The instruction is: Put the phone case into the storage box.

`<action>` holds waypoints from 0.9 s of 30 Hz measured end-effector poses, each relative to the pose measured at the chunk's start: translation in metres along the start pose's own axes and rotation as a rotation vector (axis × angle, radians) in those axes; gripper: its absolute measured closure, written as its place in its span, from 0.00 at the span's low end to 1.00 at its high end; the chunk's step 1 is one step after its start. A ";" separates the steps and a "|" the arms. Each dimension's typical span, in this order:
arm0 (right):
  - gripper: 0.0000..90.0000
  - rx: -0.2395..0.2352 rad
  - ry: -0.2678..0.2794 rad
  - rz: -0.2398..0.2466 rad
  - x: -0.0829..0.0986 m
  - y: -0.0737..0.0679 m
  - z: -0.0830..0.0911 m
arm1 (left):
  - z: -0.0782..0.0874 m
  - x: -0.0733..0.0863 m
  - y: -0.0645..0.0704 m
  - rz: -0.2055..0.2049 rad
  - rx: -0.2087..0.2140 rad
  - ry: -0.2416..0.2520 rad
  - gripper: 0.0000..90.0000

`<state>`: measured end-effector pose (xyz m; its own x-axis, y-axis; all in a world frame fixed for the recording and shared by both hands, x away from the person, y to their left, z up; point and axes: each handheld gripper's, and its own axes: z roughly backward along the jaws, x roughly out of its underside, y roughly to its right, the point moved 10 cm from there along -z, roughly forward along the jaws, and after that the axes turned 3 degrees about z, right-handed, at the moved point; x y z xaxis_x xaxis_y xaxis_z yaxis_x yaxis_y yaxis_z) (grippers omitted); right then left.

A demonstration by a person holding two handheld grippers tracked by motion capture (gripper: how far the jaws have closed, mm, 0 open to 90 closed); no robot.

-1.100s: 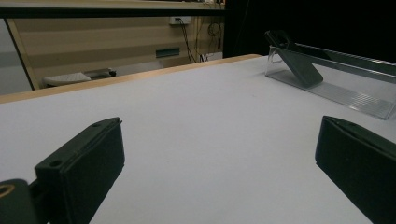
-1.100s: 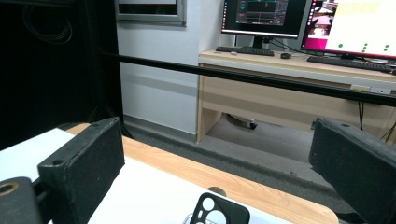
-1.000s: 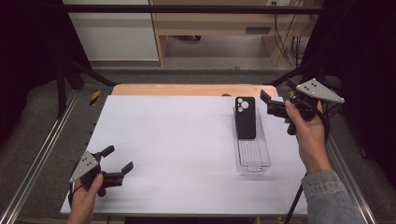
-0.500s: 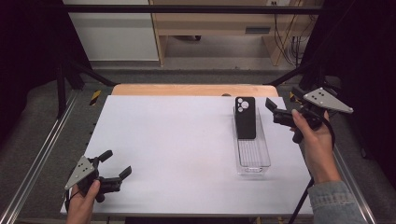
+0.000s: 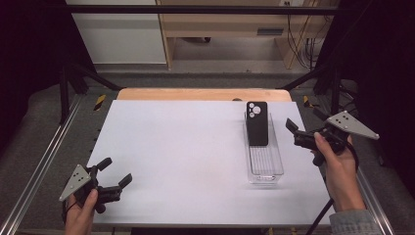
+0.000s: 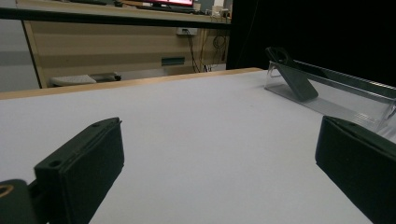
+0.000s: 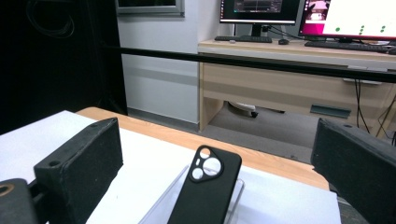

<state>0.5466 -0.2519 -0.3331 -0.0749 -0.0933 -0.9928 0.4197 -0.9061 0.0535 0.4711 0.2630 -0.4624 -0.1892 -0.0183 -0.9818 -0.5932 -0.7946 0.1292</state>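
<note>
A black phone case (image 5: pixel 257 123) leans tilted against the far end of a clear plastic tray (image 5: pixel 266 169) on the right side of the white table. In the right gripper view the case (image 7: pixel 208 191) shows its camera cut-outs, close ahead. My right gripper (image 5: pixel 292 132) hovers just right of the tray, open and holding nothing, with its jaws pointing left toward the case. My left gripper (image 5: pixel 116 170) is low over the table's near left corner, open and holding nothing. From there the case (image 6: pixel 292 77) and the tray (image 6: pixel 336 93) lie far off to the right.
The white table top (image 5: pixel 186 147) has a wooden strip (image 5: pixel 195 94) along its far edge. Metal frame rails (image 5: pixel 44 161) run down both sides. A desk with monitors (image 7: pixel 299 14) stands beyond the table.
My right gripper has drawn back toward the person, away from the tray's far end. My left gripper has slid slightly toward the near edge. The case has not moved.
</note>
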 end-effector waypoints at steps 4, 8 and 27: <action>0.03 0.009 0.004 0.005 0.003 0.001 0.007 | -0.001 0.000 0.000 -0.004 0.001 0.000 0.01; 0.03 0.009 0.007 0.005 0.003 -0.001 0.015 | 0.000 -0.001 -0.003 0.001 -0.005 0.004 0.01; 0.03 0.015 0.004 0.010 0.025 -0.004 0.045 | -0.001 -0.001 -0.003 -0.004 -0.001 0.007 0.01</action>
<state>0.5026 -0.2694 -0.3531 -0.0674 -0.1005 -0.9926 0.4064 -0.9114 0.0647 0.4736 0.2649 -0.4616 -0.1812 -0.0190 -0.9833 -0.5933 -0.7953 0.1247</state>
